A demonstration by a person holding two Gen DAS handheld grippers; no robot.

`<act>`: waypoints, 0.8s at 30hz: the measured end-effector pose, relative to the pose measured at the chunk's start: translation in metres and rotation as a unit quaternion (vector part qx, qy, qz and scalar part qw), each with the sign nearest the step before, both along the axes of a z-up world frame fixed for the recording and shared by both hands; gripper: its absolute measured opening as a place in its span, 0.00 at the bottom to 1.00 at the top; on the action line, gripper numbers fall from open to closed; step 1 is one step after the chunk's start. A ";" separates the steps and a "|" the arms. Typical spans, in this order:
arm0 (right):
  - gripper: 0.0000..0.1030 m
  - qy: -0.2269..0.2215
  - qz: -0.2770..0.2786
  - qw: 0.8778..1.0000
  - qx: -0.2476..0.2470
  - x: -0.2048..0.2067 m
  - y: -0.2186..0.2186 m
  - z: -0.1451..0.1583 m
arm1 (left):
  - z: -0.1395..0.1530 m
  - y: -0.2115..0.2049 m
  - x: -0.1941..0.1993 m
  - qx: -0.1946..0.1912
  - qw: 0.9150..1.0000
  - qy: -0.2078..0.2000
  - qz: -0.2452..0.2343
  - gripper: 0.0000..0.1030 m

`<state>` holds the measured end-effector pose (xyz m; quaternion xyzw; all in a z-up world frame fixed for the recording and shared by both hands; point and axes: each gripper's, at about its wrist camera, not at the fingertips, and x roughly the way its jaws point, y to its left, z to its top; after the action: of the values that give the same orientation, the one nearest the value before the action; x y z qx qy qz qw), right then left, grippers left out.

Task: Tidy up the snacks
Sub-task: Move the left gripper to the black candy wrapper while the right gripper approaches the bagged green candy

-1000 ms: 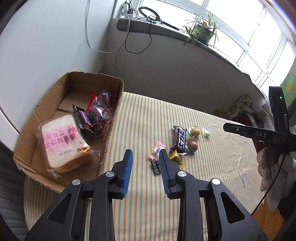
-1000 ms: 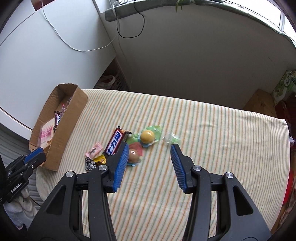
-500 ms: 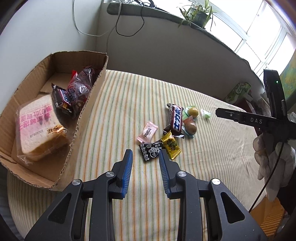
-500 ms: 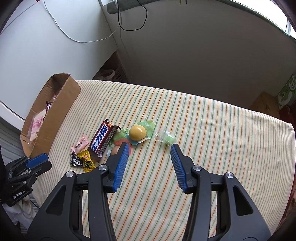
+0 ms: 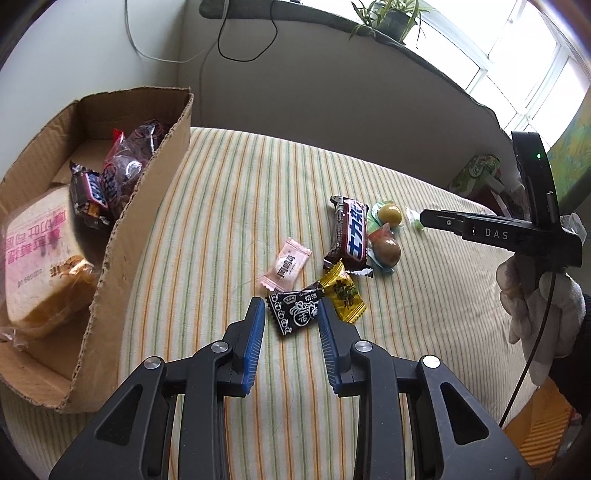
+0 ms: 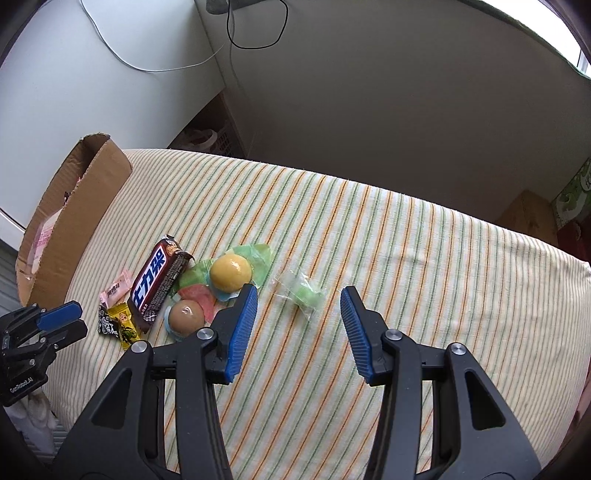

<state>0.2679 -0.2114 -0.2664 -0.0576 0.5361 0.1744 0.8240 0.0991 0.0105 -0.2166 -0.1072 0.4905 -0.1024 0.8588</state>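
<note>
Loose snacks lie on the striped tablecloth: a black patterned candy, a yellow candy, a pink candy, a brown chocolate bar, two jelly cups and a green candy. My left gripper is open, its jaws on either side of the black candy. My right gripper is open, just above the green candy. A cardboard box at the left holds bread and wrapped snacks.
The wall and a windowsill with cables and a plant stand behind the table. A green box and a wooden cabinet are beyond the far right edge. The box also shows at the left in the right wrist view.
My left gripper moved forward and down until the black candy lies between its jaws. My right gripper moved forward and right, from the jelly cups to the green candy.
</note>
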 end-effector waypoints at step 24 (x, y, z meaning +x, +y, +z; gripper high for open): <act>0.48 0.014 0.016 1.000 0.018 0.008 -0.001 -0.011 | -0.010 -0.029 0.022 0.036 0.993 0.009 -0.110 0.27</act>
<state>0.2761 -0.2128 -0.2774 -0.0491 0.5433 0.1973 0.8146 0.1212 -0.0185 -0.2267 -0.0222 0.5103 -0.1776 0.8412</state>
